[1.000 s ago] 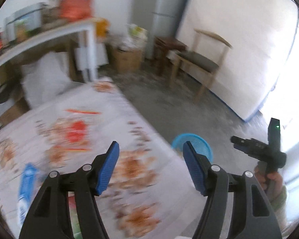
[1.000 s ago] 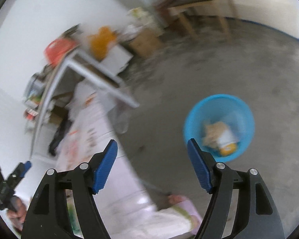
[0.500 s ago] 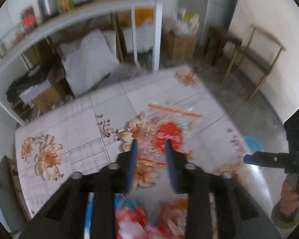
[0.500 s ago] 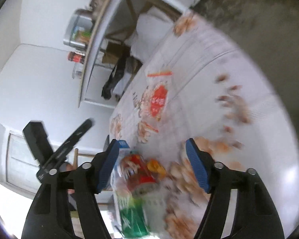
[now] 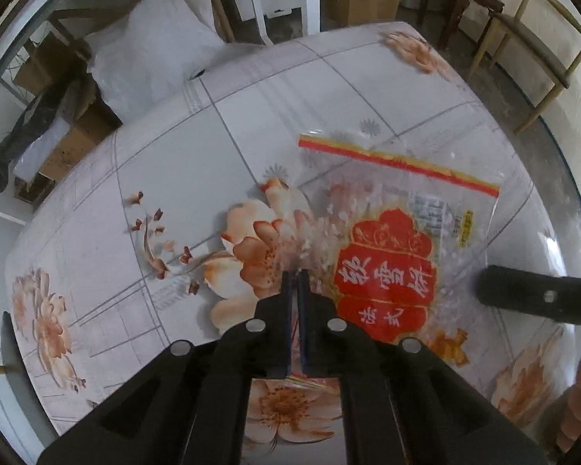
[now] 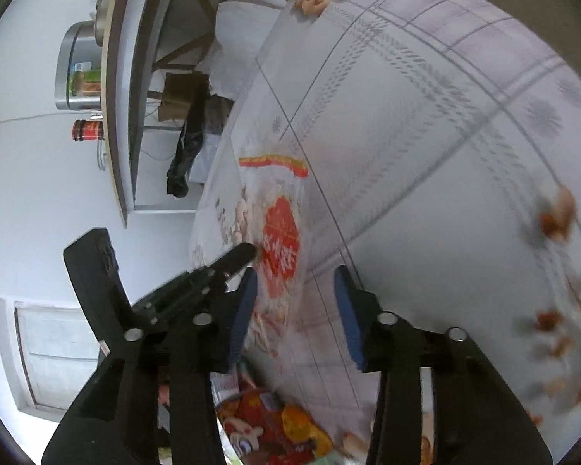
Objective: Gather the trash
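Table: floral cloth fills both views.
Clear snack bag: flat on the cloth, centre right of the left wrist view; red label, red-and-yellow seal strip at its upper edge.
Handling, judged: empty film, light, limp and slippery; pinch a free edge, since flat film gives the pads little purchase.
Left gripper: jaws together at the bag's lower left edge; film seems pinched between them.
Right gripper: jaws have just been closing, apart now, nothing pressed.
Only the right wrist view: colourful wrappers at bottom centre.
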`<state>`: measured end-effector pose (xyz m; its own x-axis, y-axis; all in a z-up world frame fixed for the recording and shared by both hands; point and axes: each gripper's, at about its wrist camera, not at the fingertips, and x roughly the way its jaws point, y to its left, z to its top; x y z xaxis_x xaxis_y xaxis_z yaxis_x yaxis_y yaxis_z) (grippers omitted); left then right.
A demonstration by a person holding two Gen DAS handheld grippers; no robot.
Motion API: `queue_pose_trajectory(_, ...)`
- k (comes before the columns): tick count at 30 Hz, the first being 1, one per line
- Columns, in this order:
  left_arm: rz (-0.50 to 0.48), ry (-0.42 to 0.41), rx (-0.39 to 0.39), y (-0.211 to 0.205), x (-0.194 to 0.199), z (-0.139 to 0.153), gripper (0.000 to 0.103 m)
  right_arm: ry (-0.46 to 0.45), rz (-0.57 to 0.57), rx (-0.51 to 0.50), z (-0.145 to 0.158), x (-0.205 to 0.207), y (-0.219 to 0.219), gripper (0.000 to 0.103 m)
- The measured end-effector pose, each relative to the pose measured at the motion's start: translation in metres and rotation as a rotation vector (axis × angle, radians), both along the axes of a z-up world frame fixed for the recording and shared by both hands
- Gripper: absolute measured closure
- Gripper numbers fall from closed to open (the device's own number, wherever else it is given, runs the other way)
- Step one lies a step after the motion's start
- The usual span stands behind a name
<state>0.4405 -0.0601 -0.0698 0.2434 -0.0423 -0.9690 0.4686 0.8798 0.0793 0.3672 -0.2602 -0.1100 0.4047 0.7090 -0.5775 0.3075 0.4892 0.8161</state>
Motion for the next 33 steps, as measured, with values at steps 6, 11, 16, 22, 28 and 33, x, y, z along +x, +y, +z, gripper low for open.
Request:
queue_pose_trajectory(6,0.033,0.055,-0.080,0.006,0.010,0.001,0.101,0.015,-0.007,0.044,-0.011,0.016,0.012,0.088)
queue_pose_trajectory(11,0.042,0.058,-0.105,0.010,0.009,0.002,0.101,0.017,-0.024,0.050,-0.013,0.016,0.014,0.099)
queue_pose_trajectory(16,0.056,0.072,-0.149,0.012,0.006,0.010,0.101,-0.009,-0.039,0.014,-0.006,0.006,0.005,0.100)
queue_pose_trajectory(22,0.018,-0.044,-0.280,0.029,-0.029,0.084,0.101,-0.078,-0.069,0.009,0.019,-0.024,-0.025,0.101)
queue_pose_trajectory(28,0.019,-0.176,-0.400,0.088,-0.091,0.156,0.097,-0.120,-0.082,0.009,0.037,-0.070,-0.050,0.101)
queue_pose_trajectory(33,0.106,-0.233,-0.432,0.147,-0.146,0.168,0.094,-0.135,-0.093,0.045,0.044,-0.115,-0.062,0.101)
